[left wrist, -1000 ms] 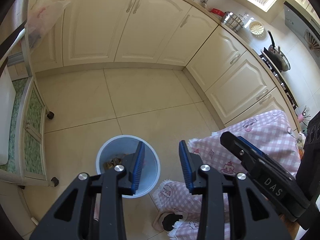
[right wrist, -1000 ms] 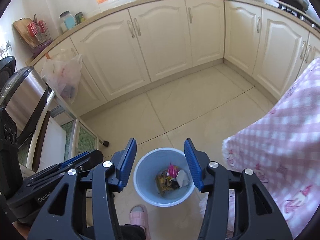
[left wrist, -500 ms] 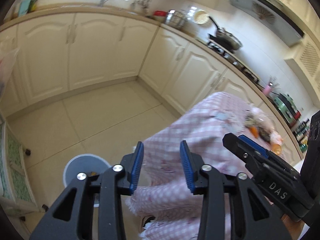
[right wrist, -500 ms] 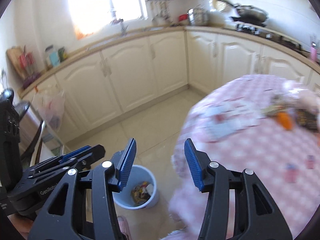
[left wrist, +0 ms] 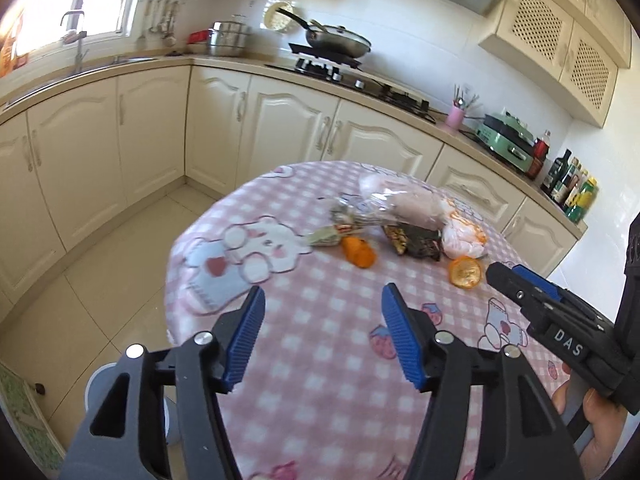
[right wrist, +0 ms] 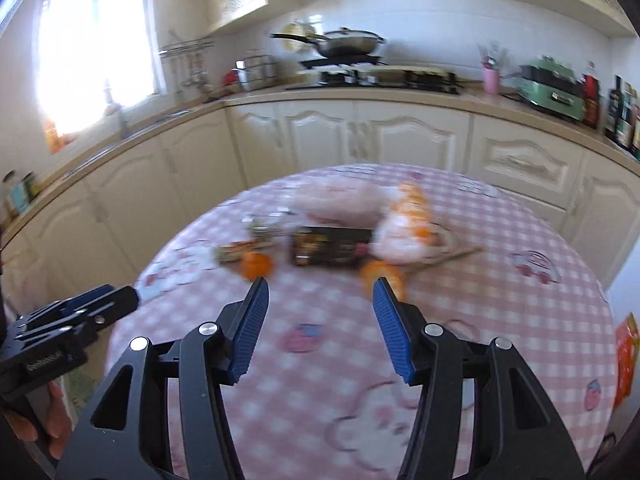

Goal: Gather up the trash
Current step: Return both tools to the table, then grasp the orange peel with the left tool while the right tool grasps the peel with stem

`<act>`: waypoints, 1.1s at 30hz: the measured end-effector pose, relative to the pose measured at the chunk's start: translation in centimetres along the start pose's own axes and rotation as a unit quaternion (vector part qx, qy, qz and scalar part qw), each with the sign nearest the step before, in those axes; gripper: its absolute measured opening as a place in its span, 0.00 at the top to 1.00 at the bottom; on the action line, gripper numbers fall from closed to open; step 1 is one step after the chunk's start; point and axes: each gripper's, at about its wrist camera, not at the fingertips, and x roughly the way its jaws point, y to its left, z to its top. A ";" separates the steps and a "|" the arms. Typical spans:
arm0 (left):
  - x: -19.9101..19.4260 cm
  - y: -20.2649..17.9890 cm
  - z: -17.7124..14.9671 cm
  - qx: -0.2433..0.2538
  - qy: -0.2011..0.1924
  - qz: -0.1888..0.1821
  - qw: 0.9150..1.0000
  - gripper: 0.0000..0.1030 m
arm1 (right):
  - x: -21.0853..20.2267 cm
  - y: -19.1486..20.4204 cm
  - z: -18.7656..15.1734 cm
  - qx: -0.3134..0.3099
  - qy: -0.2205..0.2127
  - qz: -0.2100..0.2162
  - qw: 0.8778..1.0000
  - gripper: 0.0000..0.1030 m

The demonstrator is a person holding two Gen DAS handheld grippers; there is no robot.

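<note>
Trash lies in a heap on the far half of the round table with the pink checked cloth [left wrist: 320, 360]: two orange peels [left wrist: 358, 252] [left wrist: 464, 272], a dark snack wrapper [left wrist: 416, 240], a green wrapper [left wrist: 324, 238], a clear plastic bag [left wrist: 400, 204] and a white-and-orange bag [left wrist: 460, 236]. My left gripper [left wrist: 323, 296] hovers over the near half of the cloth, jaws opening, nothing between them. The right wrist view is blurred; my right gripper [right wrist: 320, 286] hangs short of the peels [right wrist: 256, 264] [right wrist: 380, 272] and the dark wrapper [right wrist: 332, 246], its jaws opening and empty too.
The pale blue bin [left wrist: 100, 384] stands on the floor at the table's left, mostly hidden behind my left gripper. Cream cabinets and a counter with a hob and pan [left wrist: 336, 40] ring the room. An orange packet [right wrist: 624, 344] lies at the table's right edge.
Both grippers swung up and away from the bin on the floor to face the table with its trash. The jaws of both stand wider apart than before, the left much wider.
</note>
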 end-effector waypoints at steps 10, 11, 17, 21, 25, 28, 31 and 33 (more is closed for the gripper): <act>6.7 -3.2 1.0 0.032 0.052 0.004 0.998 0.42 | 6.0 -4.4 0.3 0.004 0.076 -0.022 0.997 0.57; 7.3 -3.3 1.1 0.034 0.056 0.007 0.998 0.42 | 6.3 -4.5 0.2 0.004 0.081 -0.020 0.997 0.64; 10.2 -4.0 2.0 0.045 0.076 0.017 0.996 0.42 | 6.8 -4.8 0.3 0.008 0.084 0.009 0.996 0.87; 11.8 -4.6 2.7 0.055 0.085 0.023 0.995 0.43 | 6.4 -4.9 0.6 0.010 0.072 0.015 0.997 0.87; 13.4 -4.7 3.4 0.052 0.095 0.039 0.993 0.50 | 6.2 -4.8 0.7 0.011 0.068 0.021 0.997 0.88; 14.0 -4.7 3.8 0.057 0.097 0.048 0.992 0.67 | 6.2 -4.9 0.8 0.015 0.069 0.026 0.997 0.88; 13.9 -4.8 3.8 0.066 0.097 0.048 0.992 0.68 | 6.2 -4.9 0.8 0.015 0.068 0.027 0.997 0.88; 13.6 -4.8 3.9 0.066 0.092 0.042 0.993 0.73 | 6.2 -4.9 0.9 0.015 0.067 0.027 0.997 0.88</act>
